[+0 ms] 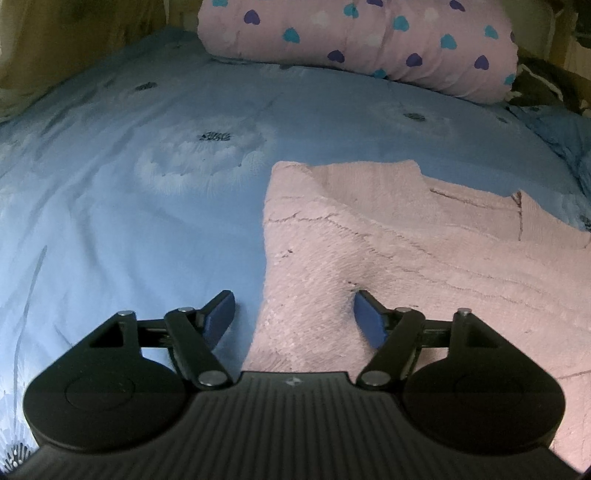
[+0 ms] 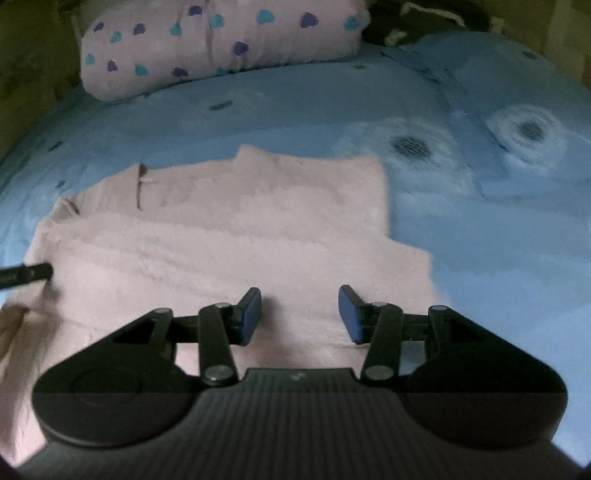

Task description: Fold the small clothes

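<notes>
Left tool point(image 1: 294, 314) spread astride pink garment point(image 1: 406, 258) edge; right tool point(image 2: 300, 314) spread, empty; right view alone shows left fingertip point(image 2: 37, 272).

A light blue bedsheet point(image 1: 129, 221) printed with white dandelion heads is covering the bed, wrinkling slightly. At its far end, a pink pillow point(image 1: 354, 44) dotted with purple, teal and white hearts is lying across the sheet. Dark bundled fabric point(image 2: 424, 18) is sitting beside the pillow.

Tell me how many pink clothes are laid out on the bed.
1: a pink knit garment, spread flat on the blue bedsheet, below the heart-print pillow. Both tongs hover open over its near edge. More could lie out of view.
</notes>
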`<state>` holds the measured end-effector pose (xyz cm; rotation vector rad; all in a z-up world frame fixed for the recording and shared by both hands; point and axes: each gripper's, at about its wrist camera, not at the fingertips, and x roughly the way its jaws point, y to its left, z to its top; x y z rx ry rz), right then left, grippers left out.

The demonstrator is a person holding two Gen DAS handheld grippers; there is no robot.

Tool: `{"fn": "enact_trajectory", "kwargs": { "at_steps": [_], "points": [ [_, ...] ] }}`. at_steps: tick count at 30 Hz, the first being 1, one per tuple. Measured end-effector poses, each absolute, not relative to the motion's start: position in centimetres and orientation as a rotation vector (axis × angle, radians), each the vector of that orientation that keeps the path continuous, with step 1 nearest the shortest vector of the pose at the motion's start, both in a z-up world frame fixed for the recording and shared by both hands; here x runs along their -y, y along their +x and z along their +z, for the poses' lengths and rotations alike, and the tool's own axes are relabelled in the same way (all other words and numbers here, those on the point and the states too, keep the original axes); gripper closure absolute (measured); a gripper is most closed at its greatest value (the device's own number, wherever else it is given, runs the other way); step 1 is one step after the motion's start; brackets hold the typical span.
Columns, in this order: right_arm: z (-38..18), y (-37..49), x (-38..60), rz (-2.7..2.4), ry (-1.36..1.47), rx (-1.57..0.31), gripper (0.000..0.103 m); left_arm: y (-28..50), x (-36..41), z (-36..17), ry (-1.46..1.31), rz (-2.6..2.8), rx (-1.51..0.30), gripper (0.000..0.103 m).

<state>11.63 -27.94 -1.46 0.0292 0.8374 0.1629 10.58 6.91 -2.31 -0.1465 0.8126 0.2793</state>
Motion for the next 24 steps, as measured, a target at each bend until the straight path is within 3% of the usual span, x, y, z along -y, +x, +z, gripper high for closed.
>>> {"fn": "enact_trajectory", "kwargs": {
  "at_steps": [4, 10, 24],
  "points": [
    [-1.9, 10.5, 30.0, 0.119, 0.047, -0.837, 0.044, 10.3, -7.2, -2.2, -0.161, 0.275, -0.814, 0.024],
    [-1.0, 8.6, 31.3, 0.146, 0.167, -0.818, 0.043, 7.4, -7.3, -0.7, -0.189, 0.237, -0.809, 0.024],
    [3.6, -3.7, 28.5, 0.345, 0.005, -0.671, 0.042, -5.5, -6.1, 4.5, -0.200, 0.145, -0.806, 0.024]
  ]
}}
